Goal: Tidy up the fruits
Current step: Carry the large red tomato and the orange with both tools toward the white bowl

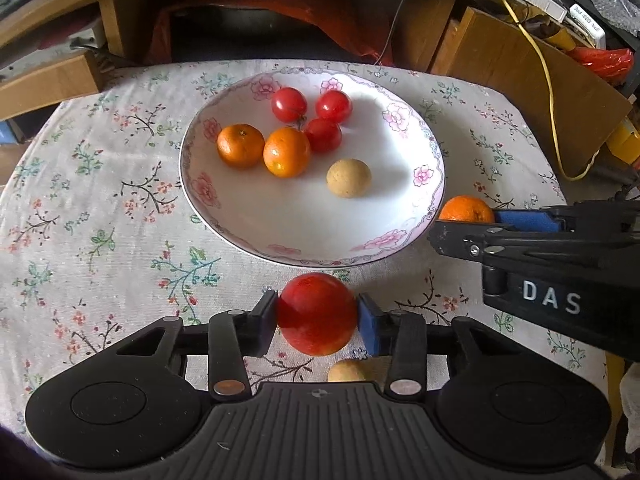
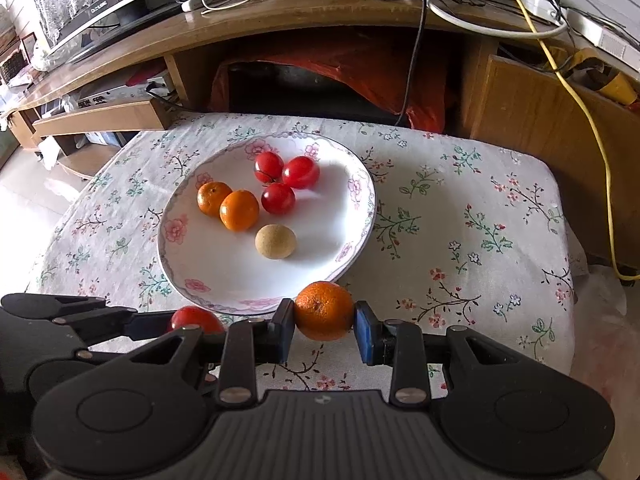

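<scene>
A floral tablecloth (image 2: 460,216) covers the table in front of me. Behind it I see a wooden desk (image 2: 248,28) strewn with cables, a yellow cable (image 2: 576,100) trailing down its right side, red cloth (image 2: 384,76) bunched in the dark opening beneath, and a white power strip (image 2: 596,32) at upper right.

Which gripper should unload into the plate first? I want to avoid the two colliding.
Probably the right. The right gripper holds an orange right beside the plate rim; the left gripper holds its red tomato further back from the rim.
</scene>
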The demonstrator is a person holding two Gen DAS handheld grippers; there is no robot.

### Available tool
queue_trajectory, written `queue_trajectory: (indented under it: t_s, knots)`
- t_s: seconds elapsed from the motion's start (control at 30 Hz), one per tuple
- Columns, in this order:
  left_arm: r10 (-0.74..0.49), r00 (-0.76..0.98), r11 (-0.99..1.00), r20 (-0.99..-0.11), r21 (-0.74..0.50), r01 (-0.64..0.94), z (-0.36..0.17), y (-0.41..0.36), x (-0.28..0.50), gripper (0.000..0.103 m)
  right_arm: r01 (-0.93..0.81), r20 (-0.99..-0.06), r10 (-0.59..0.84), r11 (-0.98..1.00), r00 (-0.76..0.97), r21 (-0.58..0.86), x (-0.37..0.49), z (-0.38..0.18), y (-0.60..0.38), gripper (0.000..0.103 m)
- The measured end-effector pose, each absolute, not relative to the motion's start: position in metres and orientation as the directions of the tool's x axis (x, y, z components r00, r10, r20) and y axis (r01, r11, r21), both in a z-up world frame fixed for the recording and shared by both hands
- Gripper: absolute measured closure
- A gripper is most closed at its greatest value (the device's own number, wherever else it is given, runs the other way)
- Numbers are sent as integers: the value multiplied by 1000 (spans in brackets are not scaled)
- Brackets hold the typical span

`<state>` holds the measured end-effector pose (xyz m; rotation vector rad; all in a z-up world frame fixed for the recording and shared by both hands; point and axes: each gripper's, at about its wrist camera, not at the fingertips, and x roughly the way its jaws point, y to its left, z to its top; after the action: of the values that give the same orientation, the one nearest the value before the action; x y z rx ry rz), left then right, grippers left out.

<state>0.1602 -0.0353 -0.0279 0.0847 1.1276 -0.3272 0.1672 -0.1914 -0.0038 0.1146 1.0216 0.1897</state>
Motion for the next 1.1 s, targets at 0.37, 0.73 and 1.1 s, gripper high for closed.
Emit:
queue_trajectory:
  t_s: [0.37,0.73,1.1]
  knots:
    - [-251,438,947,-863,-126,295,3,-24,157,66,-107,-816,216,976,536,188,170,7,-188,70]
    - [-200,352,948,-914,-89,306,-31,-35,156,52,-121,-827,221,975,517,185,168,2,-184,70]
    - [-215,398,949,-892,-94,301,-18,-31,155,53,-127,-825,220,975,521,180,167,2,-182,70]
